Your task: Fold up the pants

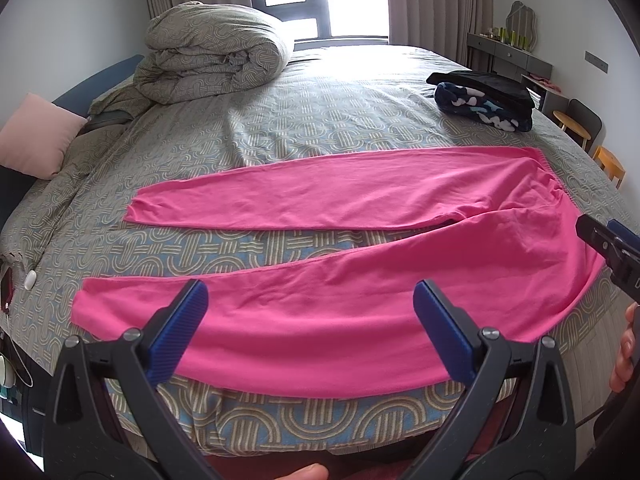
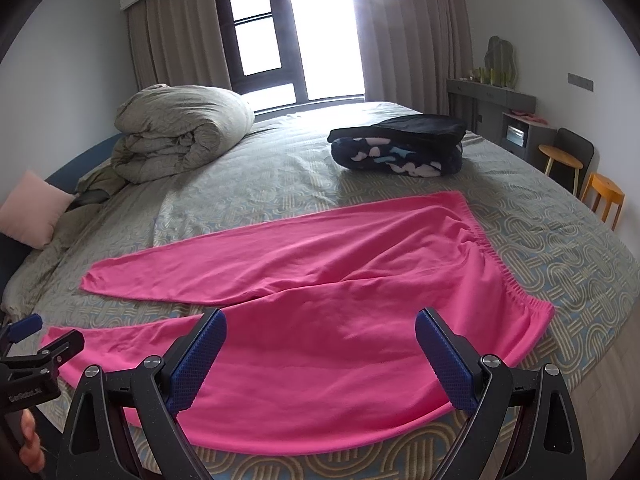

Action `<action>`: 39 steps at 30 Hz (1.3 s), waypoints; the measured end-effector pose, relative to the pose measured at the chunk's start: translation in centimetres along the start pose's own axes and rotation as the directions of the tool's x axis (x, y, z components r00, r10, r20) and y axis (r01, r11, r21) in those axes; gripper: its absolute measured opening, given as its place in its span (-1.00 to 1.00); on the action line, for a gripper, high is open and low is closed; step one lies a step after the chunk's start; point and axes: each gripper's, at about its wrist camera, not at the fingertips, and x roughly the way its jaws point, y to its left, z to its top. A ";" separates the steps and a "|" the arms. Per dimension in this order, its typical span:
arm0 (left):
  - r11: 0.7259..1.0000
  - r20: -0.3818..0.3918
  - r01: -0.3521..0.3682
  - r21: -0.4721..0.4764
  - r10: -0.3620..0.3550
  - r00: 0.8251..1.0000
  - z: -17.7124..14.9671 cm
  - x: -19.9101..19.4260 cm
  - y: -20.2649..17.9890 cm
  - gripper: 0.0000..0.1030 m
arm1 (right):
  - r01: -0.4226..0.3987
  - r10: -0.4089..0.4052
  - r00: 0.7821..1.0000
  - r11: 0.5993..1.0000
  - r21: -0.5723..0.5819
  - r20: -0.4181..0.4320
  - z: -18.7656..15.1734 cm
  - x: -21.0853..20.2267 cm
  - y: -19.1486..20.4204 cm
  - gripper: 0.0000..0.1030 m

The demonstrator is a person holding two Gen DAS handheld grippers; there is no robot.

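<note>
Bright pink pants (image 1: pixel 360 300) lie spread flat on the patterned bed cover (image 1: pixel 304 120), legs pointing left and apart, the elastic waistband (image 2: pixel 496 264) to the right. The near leg (image 2: pixel 304 384) runs along the bed's front edge. My left gripper (image 1: pixel 311 292) hovers open over the near leg's middle, holding nothing. My right gripper (image 2: pixel 320 320) hovers open over the seat and upper near leg, also holding nothing. Each gripper shows at the edge of the other's view: the right gripper (image 1: pixel 600 240) by the waistband, the left gripper (image 2: pixel 40 344) near the leg cuff.
A rolled duvet (image 1: pixel 212 52) sits at the back left, with a pink pillow (image 1: pixel 36 140) beside it. A folded dark clothes pile (image 2: pixel 400 148) lies at the back right. A dresser (image 2: pixel 492 104) and stools (image 2: pixel 604 196) stand right of the bed. A hand (image 1: pixel 624 352) shows at the right edge.
</note>
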 end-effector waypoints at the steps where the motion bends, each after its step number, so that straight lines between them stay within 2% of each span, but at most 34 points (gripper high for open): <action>1: 1.000 -0.001 -0.001 0.000 0.001 1.000 0.0 0.0 0.0 0.98 | 0.004 -0.004 1.000 1.000 -0.002 -0.001 0.0 0.0 -0.1 0.88; 12: 1.000 -0.010 0.000 -0.005 0.000 1.000 -0.2 0.3 0.3 0.98 | 0.029 -0.029 0.999 0.999 -0.014 -0.019 -0.1 0.4 -0.2 0.88; 18: 1.000 -0.022 -0.019 -0.015 0.019 1.000 -0.4 1.2 2.0 0.98 | 0.056 -0.057 0.996 0.998 -0.015 -0.064 -0.3 1.2 -0.7 0.88; 21: 0.999 -0.021 -0.015 -0.050 0.014 1.000 -0.9 1.2 4.6 0.98 | 0.084 -0.084 0.992 0.996 -0.006 -0.091 -0.4 1.1 -1.6 0.88; 23: 0.994 -0.039 -0.010 -0.106 0.005 0.999 -1.6 1.4 7.2 0.98 | 0.107 -0.105 0.989 0.994 0.020 -0.102 -0.5 0.6 -3.1 0.88; 25: 0.984 -0.070 -0.034 -0.176 0.021 0.997 -2.6 1.8 10.0 0.98 | 0.132 -0.123 0.984 0.989 0.065 -0.131 -0.8 0.2 -5.2 0.88; 28: 0.954 -0.142 -0.107 -0.281 0.069 0.987 -4.8 2.8 14.7 0.98 | 0.163 -0.131 0.971 0.974 0.155 -0.199 -1.9 0.2 -9.0 0.85; 33: 0.898 -0.191 -0.189 -0.396 0.121 0.974 -7.5 2.9 19.8 0.98 | 0.181 -0.094 0.949 0.943 0.279 -0.299 -3.9 0.9 -13.0 0.19; 36: 0.897 -0.183 -0.196 -0.397 0.132 0.974 -8.0 2.9 20.7 0.98 | 0.185 -0.071 0.937 0.931 0.313 -0.342 -4.7 1.4 -13.6 0.07; 39: 0.894 -0.202 -0.168 -0.415 0.090 0.975 -8.3 3.8 21.3 0.98 | 0.158 -0.036 0.942 0.924 0.348 -0.333 -5.1 2.1 -13.8 0.03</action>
